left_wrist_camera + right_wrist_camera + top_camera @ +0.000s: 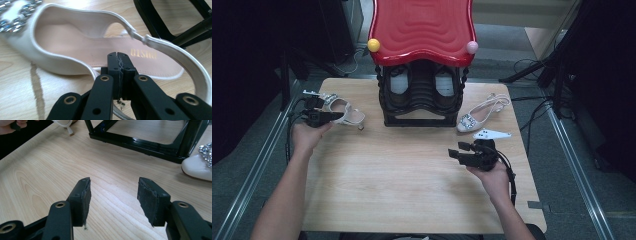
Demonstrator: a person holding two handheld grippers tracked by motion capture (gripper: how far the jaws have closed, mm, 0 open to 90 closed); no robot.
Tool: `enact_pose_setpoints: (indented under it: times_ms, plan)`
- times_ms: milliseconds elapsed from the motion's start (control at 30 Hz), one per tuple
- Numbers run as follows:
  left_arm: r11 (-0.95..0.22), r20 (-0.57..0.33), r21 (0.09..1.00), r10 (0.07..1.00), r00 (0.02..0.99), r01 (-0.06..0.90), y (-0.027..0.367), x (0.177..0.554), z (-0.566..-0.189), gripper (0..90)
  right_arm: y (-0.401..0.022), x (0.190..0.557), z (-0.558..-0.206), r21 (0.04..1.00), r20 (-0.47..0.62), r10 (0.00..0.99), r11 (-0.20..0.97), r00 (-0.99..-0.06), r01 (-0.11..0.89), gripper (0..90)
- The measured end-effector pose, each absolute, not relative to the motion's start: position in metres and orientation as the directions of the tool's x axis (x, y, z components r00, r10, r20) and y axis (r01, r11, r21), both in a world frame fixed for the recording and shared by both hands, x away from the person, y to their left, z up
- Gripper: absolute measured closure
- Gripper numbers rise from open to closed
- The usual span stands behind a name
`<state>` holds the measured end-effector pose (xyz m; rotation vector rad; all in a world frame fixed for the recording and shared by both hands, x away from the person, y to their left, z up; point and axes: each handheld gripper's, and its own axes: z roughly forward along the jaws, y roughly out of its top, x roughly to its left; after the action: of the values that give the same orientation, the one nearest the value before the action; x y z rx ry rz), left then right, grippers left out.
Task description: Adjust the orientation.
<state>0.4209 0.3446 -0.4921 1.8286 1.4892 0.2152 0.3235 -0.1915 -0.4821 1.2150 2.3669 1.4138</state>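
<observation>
The black shoe rack [421,97] under its red top already holds a dark pair. Two cream slingback heels remain on the table [412,165]: the left slingback [343,112] lies left of the rack, its side edge pinched in the left gripper [117,58], whose jaws are clamped together on it; gold insole lettering looks like "PUSTO". The right slingback [479,116] waits untouched; the right gripper [113,192] hovers, jaws apart, empty.

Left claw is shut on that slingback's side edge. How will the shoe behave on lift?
The slingback shoe looks light, so it should lift easily. The left claw pinches only the thin side edge, well off the middle, so the shoe will likely swing and hang tilted. The slim heel strap probably flexes; the jewelled buckle end may dip.
</observation>
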Motion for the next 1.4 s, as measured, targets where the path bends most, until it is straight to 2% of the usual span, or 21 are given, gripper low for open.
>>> enact_pose_setpoints:
  times_ms: [533, 833, 1100, 1400]
  plan:
    - [-0.021, -0.287, 0.626, 0.923, 0.255, 0.779, 0.367, 0.416, -0.485, 89.0, -0.183, 0.329, -0.483, 0.784, 0.270, 0.679, 0.256, -0.682, 0.566, 45.6]
    - [0.050, -0.313, 0.683, 0.922, 0.229, 0.729, 0.368, 0.411, -0.470, 77.9, -0.184, 0.329, -0.482, 0.783, 0.265, 0.688, 0.254, -0.675, 0.567, 45.6]
    - [0.077, -0.319, 0.628, 0.933, 0.166, 0.774, 0.371, 0.417, -0.484, 65.5, -0.184, 0.329, -0.483, 0.778, 0.268, 0.694, 0.252, -0.668, 0.575, 45.5]
    - [0.085, -0.326, 0.607, 0.934, 0.150, 0.790, 0.369, 0.423, -0.503, 65.3, -0.188, 0.326, -0.484, 0.779, 0.254, 0.706, 0.256, -0.661, 0.573, 45.5]
